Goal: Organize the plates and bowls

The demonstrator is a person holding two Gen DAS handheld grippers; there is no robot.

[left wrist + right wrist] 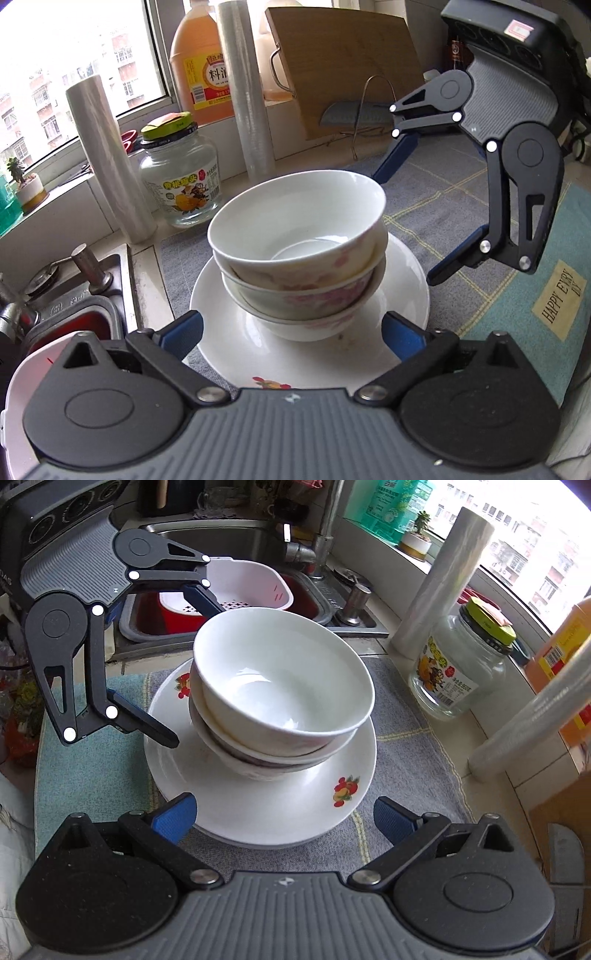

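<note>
Left wrist view: jar (183, 173) at left, stacked bowls (299, 254) on plate (310, 332) on mat, centre. Left gripper (291, 334) fingers spread wide, gripping nothing. Right gripper (406, 225) at right, fingers wide apart, empty, beside plate.

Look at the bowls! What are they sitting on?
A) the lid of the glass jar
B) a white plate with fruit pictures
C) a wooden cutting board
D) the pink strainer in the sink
B: the stack of bowls stands in the middle of a white plate with fruit pictures painted on its rim, and the plate lies on the cloth mat beside the sink.
</note>
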